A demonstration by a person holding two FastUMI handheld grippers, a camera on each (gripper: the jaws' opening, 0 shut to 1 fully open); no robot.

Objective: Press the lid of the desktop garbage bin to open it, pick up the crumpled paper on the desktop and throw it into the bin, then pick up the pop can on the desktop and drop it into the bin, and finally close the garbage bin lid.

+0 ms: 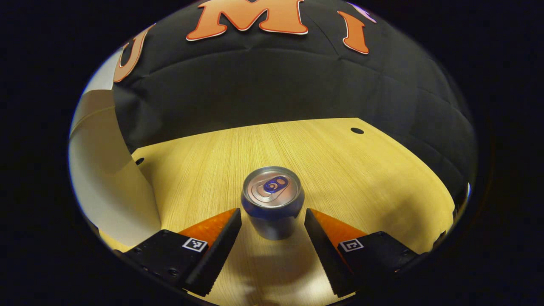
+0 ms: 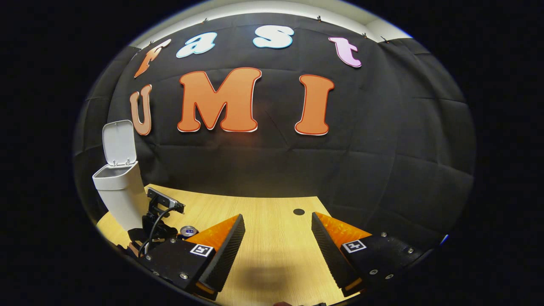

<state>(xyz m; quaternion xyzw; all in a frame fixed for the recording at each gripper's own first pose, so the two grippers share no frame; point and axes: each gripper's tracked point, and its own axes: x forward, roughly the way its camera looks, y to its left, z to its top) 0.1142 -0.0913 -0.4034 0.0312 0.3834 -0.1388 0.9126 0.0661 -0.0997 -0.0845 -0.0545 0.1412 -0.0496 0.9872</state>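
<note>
Now the can step is in hand, judging by how things lie: the white plastic desktop bin [image 2: 121, 193] stands with its flat white lid [image 2: 118, 142] swung upright, and no crumpled paper is to be seen on the light wooden tabletop [image 1: 340, 170], so the paper has likely gone in already, though the bin's inside is hidden.

Seen from the left gripper view, the left hand-held gripper [image 1: 273, 216] is spread open, its two fingers flanking the short silver aluminium pop can with a blue pull tab [image 1: 273, 199]. The can stands upright on the tabletop, between the fingertips and just ahead of them, with a slim gap on either side; neither finger presses on it yet. The bin's pale wall [image 1: 106, 178] rises well off to this gripper's left.

The next move, as I judge it, calls for easing forward a touch so the can's body sits deeper between the fingers, then closing evenly on its sides; a lopsided squeeze could tip or skid so light a can.

The left hand-held gripper is tilted downward, looking onto the can's top from above and behind.

The right hand-held gripper [image 2: 276, 221] is open too and holds nothing, hovering low over bare tabletop. From its view, the can [image 2: 188, 231] and the left tool lie far to its left, just before the bin.
</note>
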